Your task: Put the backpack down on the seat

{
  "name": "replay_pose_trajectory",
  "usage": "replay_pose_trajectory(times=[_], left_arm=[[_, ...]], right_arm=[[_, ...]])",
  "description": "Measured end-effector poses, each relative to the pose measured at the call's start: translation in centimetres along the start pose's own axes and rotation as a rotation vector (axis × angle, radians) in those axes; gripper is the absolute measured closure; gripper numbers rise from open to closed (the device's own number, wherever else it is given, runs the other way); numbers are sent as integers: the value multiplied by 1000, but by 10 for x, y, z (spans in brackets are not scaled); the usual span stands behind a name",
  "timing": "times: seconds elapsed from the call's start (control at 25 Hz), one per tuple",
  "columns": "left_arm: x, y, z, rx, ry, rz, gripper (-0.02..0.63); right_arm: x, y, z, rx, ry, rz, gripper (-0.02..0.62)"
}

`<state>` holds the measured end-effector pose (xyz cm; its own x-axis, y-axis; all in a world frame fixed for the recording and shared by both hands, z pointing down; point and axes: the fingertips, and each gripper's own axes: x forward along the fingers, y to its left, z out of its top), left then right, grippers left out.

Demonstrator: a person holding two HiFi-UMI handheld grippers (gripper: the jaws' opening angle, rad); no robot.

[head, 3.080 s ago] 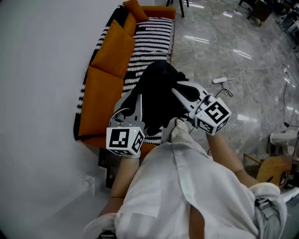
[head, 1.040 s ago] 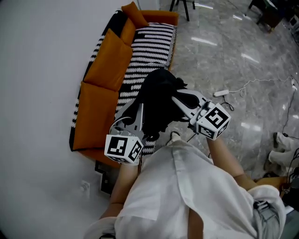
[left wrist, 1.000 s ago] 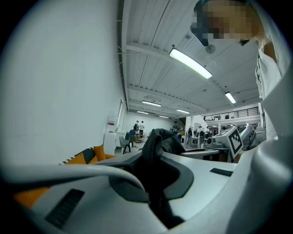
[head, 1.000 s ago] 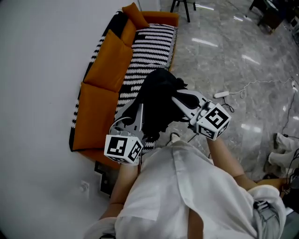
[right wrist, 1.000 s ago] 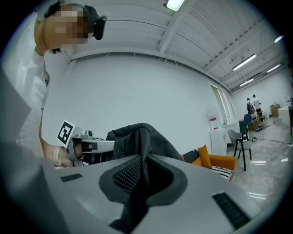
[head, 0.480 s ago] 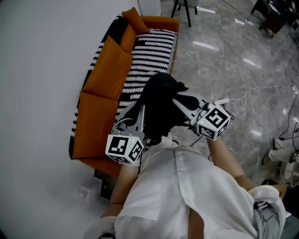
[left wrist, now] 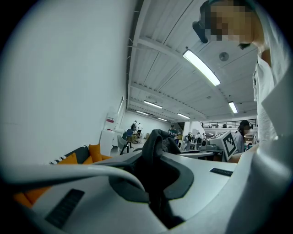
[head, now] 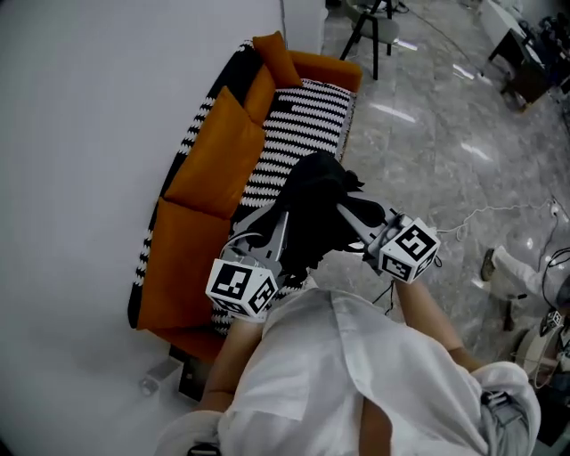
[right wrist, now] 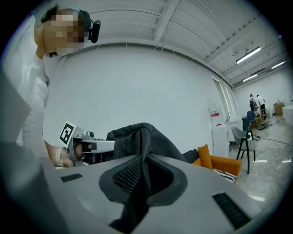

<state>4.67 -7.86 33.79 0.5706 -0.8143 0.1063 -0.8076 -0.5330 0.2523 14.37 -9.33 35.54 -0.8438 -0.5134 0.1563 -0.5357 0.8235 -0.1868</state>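
A black backpack (head: pixel 313 207) hangs between my two grippers, above the front edge of the sofa's black-and-white striped seat (head: pixel 298 125). My left gripper (head: pixel 283 224) is shut on the bag's black fabric (left wrist: pixel 154 153), which fills the gap between its jaws. My right gripper (head: pixel 346 212) is shut on a fold of the same bag (right wrist: pixel 139 137) from the other side. Both grippers point roughly level toward the sofa. The bag's underside is hidden, so I cannot tell whether it touches the seat.
The orange sofa has back cushions (head: pixel 214 151) against a white wall (head: pixel 80 134). A chair (head: pixel 374 22) stands beyond the sofa's far end. A white cable (head: pixel 485 212) runs over the grey stone floor, and a person's shoe (head: pixel 492 264) shows at the right.
Both grippers and the backpack have moved forward together toward the sofa. The striped seat now lies closer under the bag. Neither grip has changed.
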Motion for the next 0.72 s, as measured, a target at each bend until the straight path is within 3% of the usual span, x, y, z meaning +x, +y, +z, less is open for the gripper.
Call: replay_pose_trajectory(times=[0.36, 0.72], left_arm=[[36, 76, 28, 46, -12, -9, 581], [73, 129, 21, -24, 4, 86, 581]], right_arm=[[85, -43, 18, -16, -29, 31, 551], [141, -86, 14, -10, 59, 163, 551]])
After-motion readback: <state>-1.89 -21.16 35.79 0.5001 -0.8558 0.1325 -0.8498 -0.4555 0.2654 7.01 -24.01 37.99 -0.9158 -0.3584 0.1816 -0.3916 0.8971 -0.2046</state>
